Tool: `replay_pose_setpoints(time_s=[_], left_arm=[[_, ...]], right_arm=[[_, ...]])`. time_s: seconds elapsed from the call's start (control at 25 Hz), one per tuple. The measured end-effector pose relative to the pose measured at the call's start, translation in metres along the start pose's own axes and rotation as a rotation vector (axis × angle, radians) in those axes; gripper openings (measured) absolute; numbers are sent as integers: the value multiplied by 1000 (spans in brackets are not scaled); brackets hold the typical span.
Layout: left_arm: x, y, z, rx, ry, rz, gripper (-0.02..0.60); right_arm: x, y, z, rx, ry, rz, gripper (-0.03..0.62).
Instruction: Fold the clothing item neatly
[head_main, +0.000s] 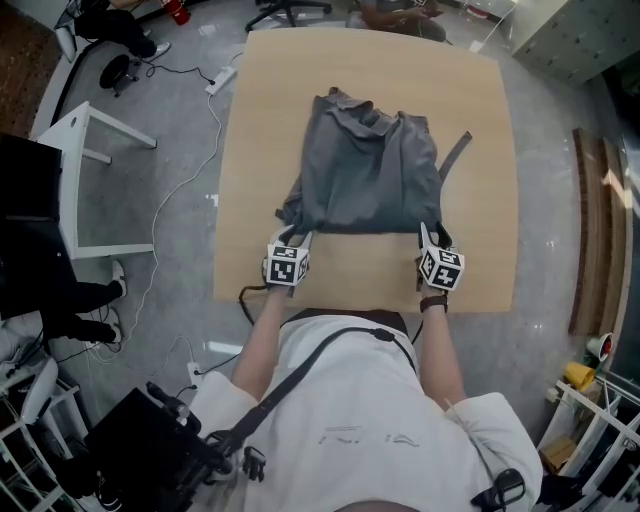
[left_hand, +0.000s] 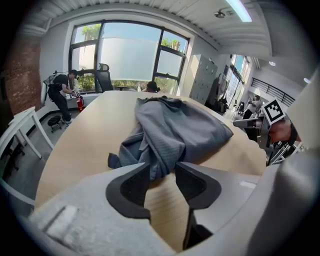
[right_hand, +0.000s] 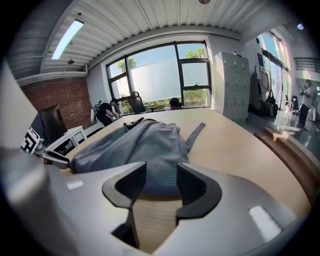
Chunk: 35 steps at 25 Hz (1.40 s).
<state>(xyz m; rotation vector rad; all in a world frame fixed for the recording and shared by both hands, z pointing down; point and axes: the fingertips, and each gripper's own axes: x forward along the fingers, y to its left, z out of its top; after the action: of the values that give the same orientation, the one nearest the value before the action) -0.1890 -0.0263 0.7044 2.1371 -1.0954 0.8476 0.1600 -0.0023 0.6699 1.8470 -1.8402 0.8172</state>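
Your head camera: high up, looking steeply down past your chest, whole bench (head_main: 480, 150) in frame. Left gripper (head_main: 297, 238) camera: low, close over bench near edge, looking along own jaws toward far windows (left_hand: 125, 55). Right gripper (head_main: 428, 233) camera: same low angle from other near corner. All three share grey garment (head_main: 365, 170); each gripper camera catches other gripper at frame edge.

No readable text, label, brand, number or sign on anything here.

grey garment (head_main: 365, 170) — 1 | grippers (head_main: 297, 238) (head_main: 427, 232) — 2 | table (head_main: 480, 150) — 1
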Motion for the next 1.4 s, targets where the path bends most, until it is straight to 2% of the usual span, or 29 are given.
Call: replay_pose_setpoints(time_s=[0.12,0.16,0.24,0.36,0.4,0.48,0.64,0.84,1.0,1.12,1.2,1.4], left_arm=[[15,-1,-9,-4,52,4,167],[20,1,-10,-14,56,15,163],[24,7,-8,-56,47,37,68],[21,10,-4,-126,29,21,42],[18,12,-3,-142,21,8,38],[9,18,1,-175,-1,-13,35],[-14,40,8,-242,-53,-40,35],[-29,46,16,-229,-61,-118,35],[-31,45,0,-230,-15,-181,35],[-31,45,-22,-235,27,-194,35],[-28,45,-36,-263,46,-201,37],[-16,43,-56,-293,95,-186,35]], right_arm=[[11,-6,-14,28,50,20,225],[16,-6,-18,38,62,27,221],[26,-7,-25,63,84,29,201],[36,-10,-33,80,118,22,152],[38,-10,-36,73,130,19,130],[40,-11,-40,49,148,19,29],[34,-20,-42,38,149,47,20],[10,-25,-32,23,105,116,18],[-5,-21,-39,67,100,222,20],[-16,-20,-49,98,103,288,15],[-20,-17,-55,101,110,301,15],[-17,-17,-71,45,169,267,12]])
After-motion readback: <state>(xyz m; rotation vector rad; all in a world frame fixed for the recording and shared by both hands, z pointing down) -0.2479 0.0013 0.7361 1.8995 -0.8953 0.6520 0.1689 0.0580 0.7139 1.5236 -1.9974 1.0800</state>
